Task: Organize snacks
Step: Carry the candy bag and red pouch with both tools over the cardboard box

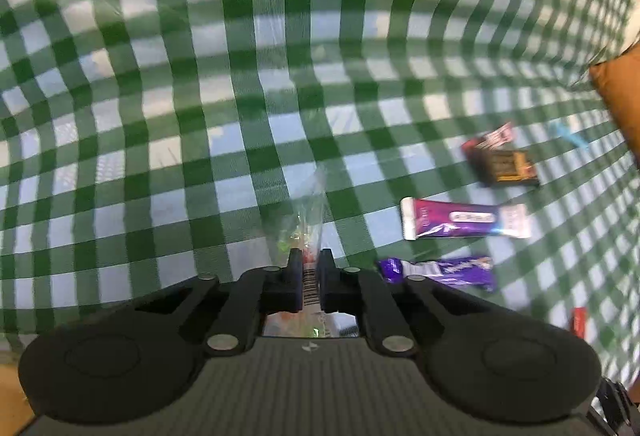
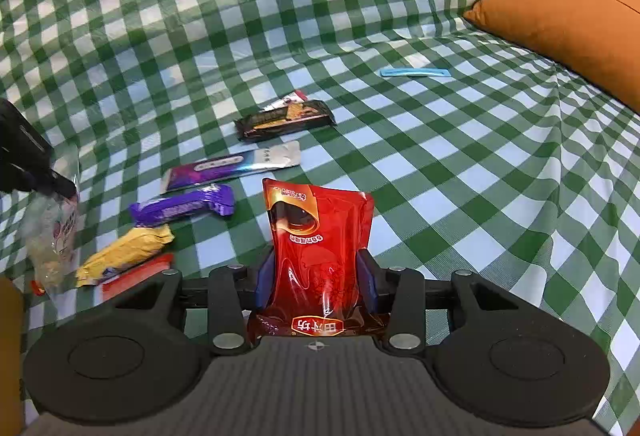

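Observation:
My left gripper (image 1: 311,260) is shut on a clear candy bag (image 1: 301,232), which pokes out past the fingertips over the green checked cloth (image 1: 200,75). In the right wrist view that same clear candy bag (image 2: 52,236) hangs at the far left under the left gripper (image 2: 66,187). My right gripper (image 2: 316,264) is shut on a red snack pouch (image 2: 320,236), held upright between its pads. On the cloth lie a dark brown wrapper (image 2: 284,121), a purple-and-silver bar (image 2: 232,167), a purple wrapper (image 2: 184,207) and a yellow packet (image 2: 128,250).
An orange cushion (image 2: 568,23) lies at the right edge of the cloth. A light blue strip (image 2: 416,72) rests beyond the snacks. A red flat packet (image 2: 136,276) sits beside the yellow one. The same bars show at right in the left wrist view, purple-and-silver bar (image 1: 464,222) among them.

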### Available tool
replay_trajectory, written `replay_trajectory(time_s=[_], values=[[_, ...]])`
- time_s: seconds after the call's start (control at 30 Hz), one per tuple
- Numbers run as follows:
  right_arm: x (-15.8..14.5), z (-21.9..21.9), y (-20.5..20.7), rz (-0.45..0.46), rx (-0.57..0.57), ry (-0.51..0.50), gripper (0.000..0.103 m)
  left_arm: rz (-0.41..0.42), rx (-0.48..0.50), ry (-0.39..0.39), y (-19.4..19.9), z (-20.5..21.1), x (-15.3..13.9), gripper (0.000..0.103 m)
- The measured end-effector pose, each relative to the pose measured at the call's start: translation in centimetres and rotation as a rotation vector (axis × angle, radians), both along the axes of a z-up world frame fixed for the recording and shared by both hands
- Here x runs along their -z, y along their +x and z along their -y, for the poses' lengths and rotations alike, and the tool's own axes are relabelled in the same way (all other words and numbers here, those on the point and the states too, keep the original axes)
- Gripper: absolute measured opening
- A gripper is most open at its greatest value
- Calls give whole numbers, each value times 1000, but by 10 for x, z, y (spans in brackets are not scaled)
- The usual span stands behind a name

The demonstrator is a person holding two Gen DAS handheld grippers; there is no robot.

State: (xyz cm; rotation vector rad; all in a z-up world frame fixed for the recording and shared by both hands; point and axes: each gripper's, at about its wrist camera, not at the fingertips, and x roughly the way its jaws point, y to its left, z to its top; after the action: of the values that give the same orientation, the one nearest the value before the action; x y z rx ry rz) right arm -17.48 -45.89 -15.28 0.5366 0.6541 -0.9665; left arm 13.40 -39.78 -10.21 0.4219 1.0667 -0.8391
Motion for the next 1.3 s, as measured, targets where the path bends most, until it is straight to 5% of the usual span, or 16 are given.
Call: replay_trajectory(time_s=[0.37,0.7,1.3], values=[[-59,-32,-15,65,-29,-46,44,-60,13,-201,-58,-80,-97,2],[-147,-125,-33,140,-179,-58,44,8,10,-254,-133,-209,-177,2],[-202,-342,-19,99,-578,42,44,37,-174,-299,-191,-462,-203,2]])
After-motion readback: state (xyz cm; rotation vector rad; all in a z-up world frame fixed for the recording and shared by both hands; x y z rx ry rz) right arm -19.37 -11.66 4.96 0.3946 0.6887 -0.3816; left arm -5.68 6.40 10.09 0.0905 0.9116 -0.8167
